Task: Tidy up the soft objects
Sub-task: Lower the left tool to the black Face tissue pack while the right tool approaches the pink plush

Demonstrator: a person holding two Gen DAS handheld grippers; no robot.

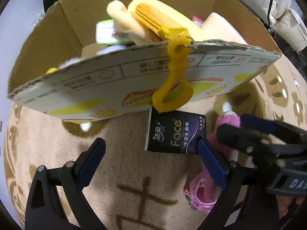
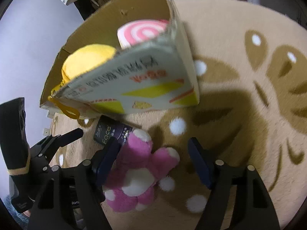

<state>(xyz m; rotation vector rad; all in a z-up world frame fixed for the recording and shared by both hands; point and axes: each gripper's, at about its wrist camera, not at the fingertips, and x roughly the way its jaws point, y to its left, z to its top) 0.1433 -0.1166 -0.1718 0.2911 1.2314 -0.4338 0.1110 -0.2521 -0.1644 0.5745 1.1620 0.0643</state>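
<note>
A dark tissue pack (image 1: 172, 134) printed "Face" lies on the rug against the cardboard box (image 1: 115, 80). My left gripper (image 1: 151, 153) hangs open just short of it, and its right finger (image 1: 211, 164) overlaps the pack's corner. A pink plush toy (image 2: 142, 164) with white patches lies between the jaws of my right gripper (image 2: 153, 159). The left finger (image 2: 107, 157) is against the plush, while the right finger (image 2: 199, 163) stands apart from it. The left wrist view shows the pink plush toy (image 1: 201, 191) and the right gripper (image 1: 239, 132) at its right edge.
The box (image 2: 153, 88) holds a yellow plush (image 1: 163, 23), a green pack (image 1: 109, 32) and a pink swirl cushion (image 2: 144, 32). A yellow plastic clip (image 1: 174, 76) hangs over its near wall. Everything sits on a beige patterned rug (image 2: 239, 115). A dark sleeve (image 2: 15, 134) is at left.
</note>
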